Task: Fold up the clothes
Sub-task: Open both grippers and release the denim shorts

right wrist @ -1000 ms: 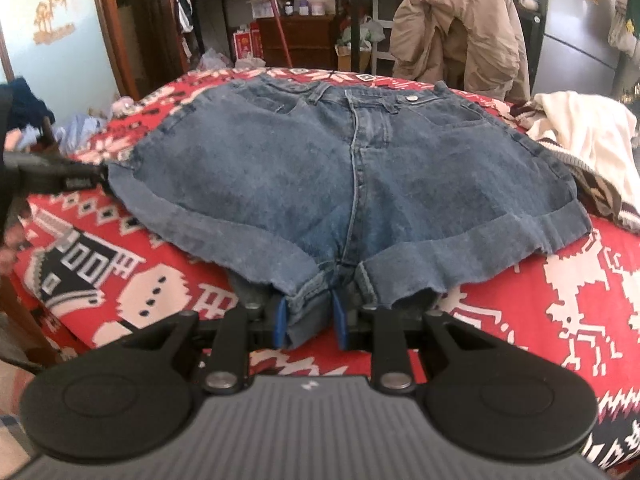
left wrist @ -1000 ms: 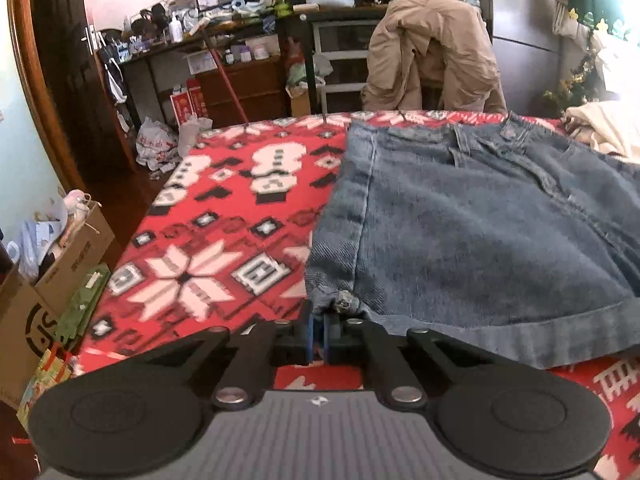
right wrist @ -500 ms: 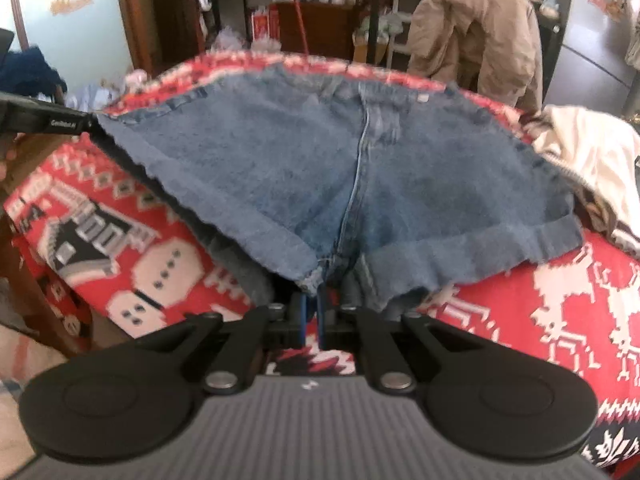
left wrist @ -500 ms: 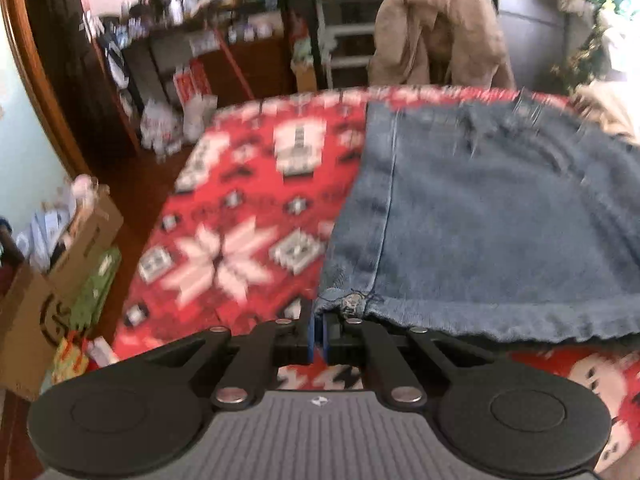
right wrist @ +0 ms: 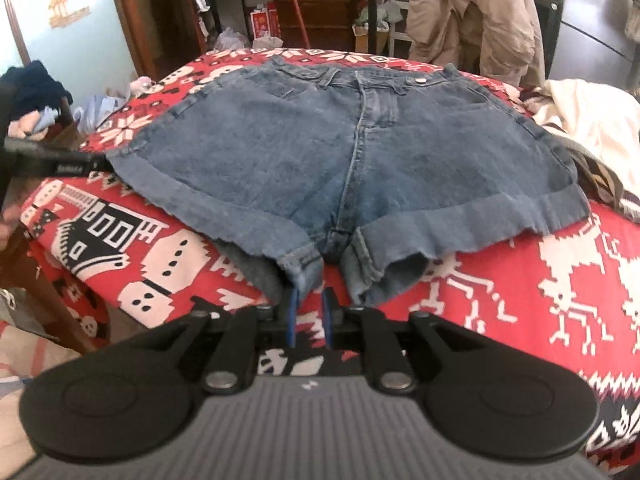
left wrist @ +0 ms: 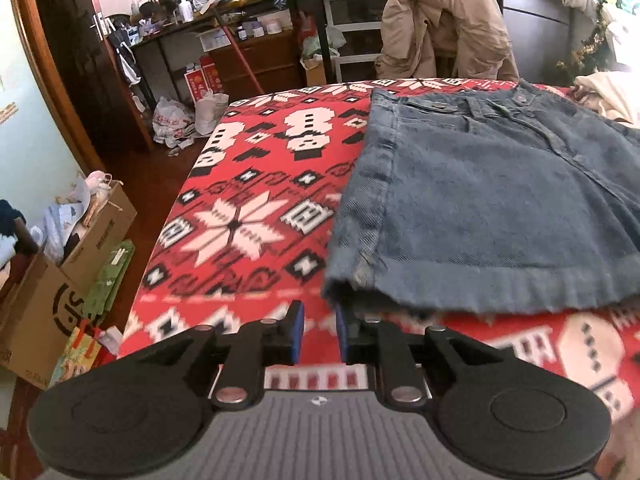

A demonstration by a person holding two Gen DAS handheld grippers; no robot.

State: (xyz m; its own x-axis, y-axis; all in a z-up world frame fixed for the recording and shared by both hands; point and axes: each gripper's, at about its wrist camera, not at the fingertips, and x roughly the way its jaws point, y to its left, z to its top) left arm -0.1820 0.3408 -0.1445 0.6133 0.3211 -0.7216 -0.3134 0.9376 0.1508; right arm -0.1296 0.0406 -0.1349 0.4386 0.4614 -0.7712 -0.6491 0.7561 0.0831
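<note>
Blue denim shorts (right wrist: 352, 152) lie flat, front up, on a red patterned blanket (right wrist: 560, 280); they also show in the left wrist view (left wrist: 480, 208). My left gripper (left wrist: 319, 334) is open and empty, just in front of the left leg's outer hem corner (left wrist: 344, 284). It shows at the left edge of the right wrist view (right wrist: 60, 162). My right gripper (right wrist: 310, 316) is open, its blue pads just below the crotch hem (right wrist: 336, 252), with nothing held.
A cream garment (right wrist: 592, 128) lies at the blanket's right. A chair draped with a tan jacket (left wrist: 440, 24) stands behind. Cardboard boxes (left wrist: 60, 272) and bags sit on the floor left of the bed. Cluttered shelves line the back wall.
Both grippers were shut on the shorts' hem and held it raised; both have opened and let go. The shorts now lie flat on the blanket.
</note>
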